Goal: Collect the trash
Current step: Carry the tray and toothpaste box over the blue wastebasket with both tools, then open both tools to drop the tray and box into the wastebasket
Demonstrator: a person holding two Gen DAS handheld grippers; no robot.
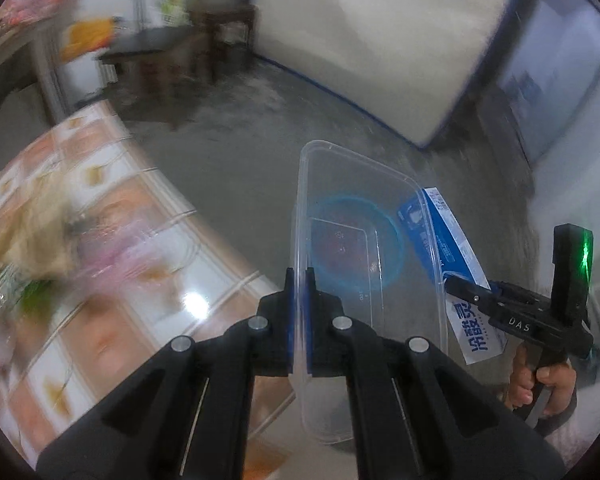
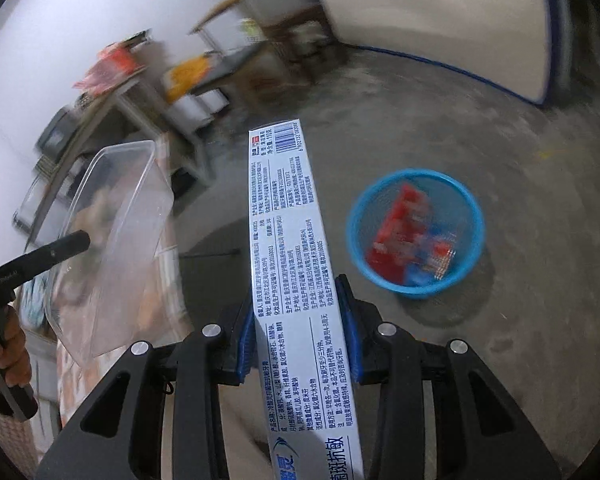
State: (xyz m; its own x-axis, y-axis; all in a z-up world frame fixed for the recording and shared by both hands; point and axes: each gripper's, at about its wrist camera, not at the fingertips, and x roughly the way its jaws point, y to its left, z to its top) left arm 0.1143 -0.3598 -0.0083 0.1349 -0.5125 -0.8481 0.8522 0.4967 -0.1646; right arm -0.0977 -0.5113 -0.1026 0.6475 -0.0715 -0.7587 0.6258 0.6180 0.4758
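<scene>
The left gripper (image 1: 299, 280) pinches the rim of a clear tub (image 1: 364, 248), which juts forward from its closed fingers, while the right gripper (image 2: 300, 308) clamps a long white-and-blue box (image 2: 292, 240) across its width, both held above the floor near a blue basket (image 2: 416, 232) of red wrappers.

Black right gripper (image 1: 466, 294) body: "DAS" in pale letters.
Long white-and-blue toothpaste box (image 2: 296, 280): big Chinese words "抗敏", small Chinese print, barcode at far end, digits too small to read.
</scene>
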